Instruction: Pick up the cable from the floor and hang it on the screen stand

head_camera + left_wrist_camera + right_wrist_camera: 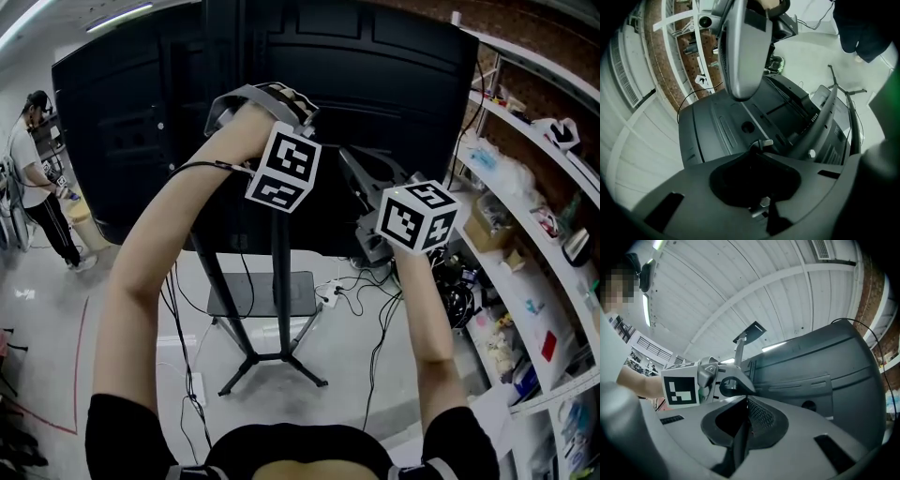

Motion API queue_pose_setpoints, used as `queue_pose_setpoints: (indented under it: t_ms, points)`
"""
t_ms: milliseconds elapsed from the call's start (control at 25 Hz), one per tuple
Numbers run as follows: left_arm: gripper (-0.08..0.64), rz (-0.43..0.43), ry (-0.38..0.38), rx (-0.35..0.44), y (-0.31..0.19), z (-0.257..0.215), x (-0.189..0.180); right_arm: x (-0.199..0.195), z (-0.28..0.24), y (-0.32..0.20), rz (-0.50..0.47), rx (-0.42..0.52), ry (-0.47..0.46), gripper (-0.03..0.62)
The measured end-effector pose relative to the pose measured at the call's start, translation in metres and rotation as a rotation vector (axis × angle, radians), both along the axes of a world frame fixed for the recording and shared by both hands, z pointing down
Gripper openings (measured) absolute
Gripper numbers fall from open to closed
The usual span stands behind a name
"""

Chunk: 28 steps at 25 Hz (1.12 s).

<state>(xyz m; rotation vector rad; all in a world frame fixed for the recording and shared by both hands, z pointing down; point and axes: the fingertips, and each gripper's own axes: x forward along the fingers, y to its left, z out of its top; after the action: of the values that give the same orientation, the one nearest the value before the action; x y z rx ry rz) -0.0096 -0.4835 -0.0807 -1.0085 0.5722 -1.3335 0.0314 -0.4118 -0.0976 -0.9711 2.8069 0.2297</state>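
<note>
While a bystander (36, 178) stands uninvolved at far left, entry one: cable (202, 165), thin, black, running down beside the left forearm toward the floor. Its upper end is at the left gripper (761, 146), tongs pinched nearly together on the plug end, apparently so the length can be lifted clear. Entry two: screen stand (279, 281), centre, bearing the dark screen back (375, 75); both tools are raised against it, presumably seeking a hanging point. Entry three: right gripper (745, 398), right of centre, tongs closed with nothing between, likely free to guide. Far right: cluttered shelves (525, 291).
</note>
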Motion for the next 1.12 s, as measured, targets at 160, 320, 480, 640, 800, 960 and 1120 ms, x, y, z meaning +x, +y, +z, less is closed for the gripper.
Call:
queue_pose_setpoints:
  t_ms: [160,320,480,640,800,960,1120]
  points:
    - [0.046,0.023,0.049,0.085,0.001,-0.006,-0.002,-0.002,0.003,0.002,0.001,0.002,0.011,0.025]
    - [0.046,0.041,0.079,0.202,0.005,-0.011,-0.001,-0.003,0.006,0.007,0.0,0.008,0.01,0.025]
    - [0.06,0.048,0.172,0.269,0.011,-0.018,-0.003,0.0,0.011,0.011,0.001,0.001,-0.011,0.025]
    - [0.17,0.052,0.272,0.285,0.015,-0.027,-0.005,0.001,0.018,0.013,0.003,-0.014,-0.016,0.025]
    - [0.275,0.046,0.287,0.239,0.022,-0.017,-0.007,0.002,0.022,0.016,0.004,-0.024,-0.026,0.025]
    - [0.275,0.051,0.299,0.255,0.034,-0.008,-0.014,0.001,0.027,0.02,0.003,-0.023,-0.029,0.025]
    - [0.275,0.065,0.337,0.259,0.047,0.004,-0.016,0.0,0.036,0.025,0.003,-0.029,-0.027,0.025]
